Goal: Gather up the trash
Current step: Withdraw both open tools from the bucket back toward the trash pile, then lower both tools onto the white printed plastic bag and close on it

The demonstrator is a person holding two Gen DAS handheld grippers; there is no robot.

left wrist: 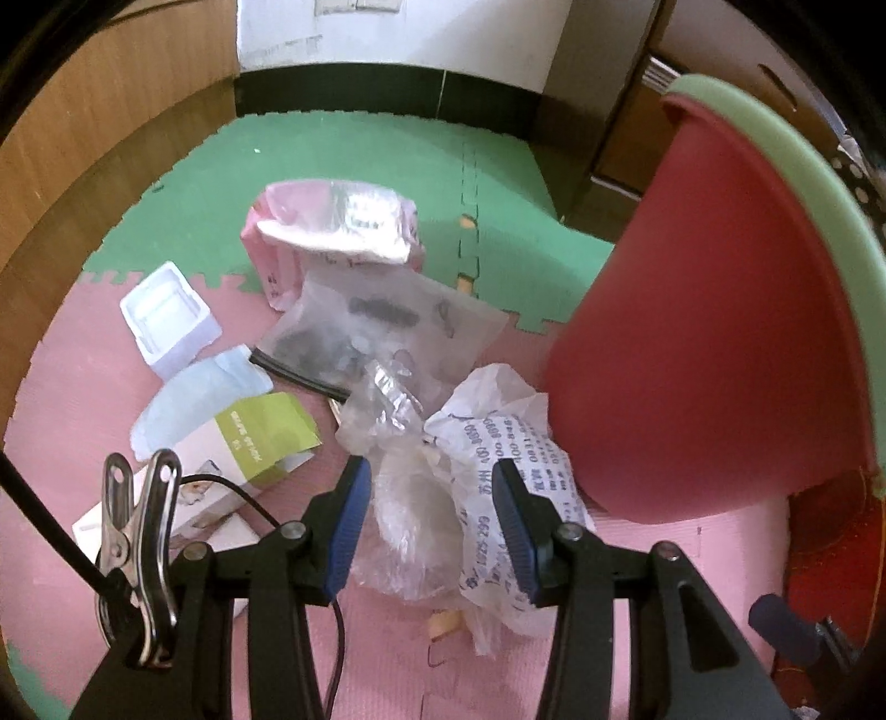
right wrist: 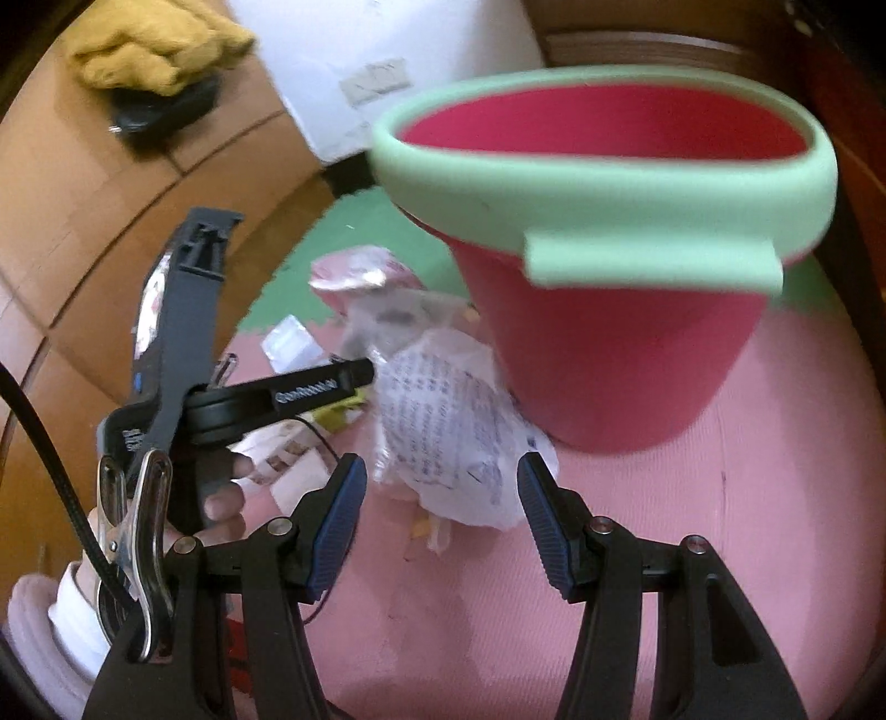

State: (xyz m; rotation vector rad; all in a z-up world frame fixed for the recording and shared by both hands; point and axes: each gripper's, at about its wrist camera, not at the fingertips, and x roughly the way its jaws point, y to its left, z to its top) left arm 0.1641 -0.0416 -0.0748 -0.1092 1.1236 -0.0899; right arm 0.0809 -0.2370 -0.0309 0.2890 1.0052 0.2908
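Note:
A pile of trash lies on the pink foam mat beside a red bin with a green rim [left wrist: 692, 332] [right wrist: 609, 332]. My left gripper [left wrist: 431, 471] is open. Crumpled clear plastic [left wrist: 410, 498] and a white printed plastic bag [left wrist: 515, 443] lie between and below its blue pads, and no pad visibly presses on them. My right gripper [right wrist: 443, 462] is open too, above the same printed bag [right wrist: 443, 421], just left of the bin. In the right wrist view one finger [right wrist: 310, 390] of the left gripper points at the pile, with a hand [right wrist: 221, 498] holding that tool.
Further trash lies behind: a pink packet [left wrist: 332, 232], a frosted zip bag [left wrist: 387, 327], a white foam tray [left wrist: 166, 315], a pale blue pouch [left wrist: 194, 399] and a green and white carton [left wrist: 260, 432]. Wooden panels stand to the left. A mustard cloth [right wrist: 155, 50] lies on a wooden surface.

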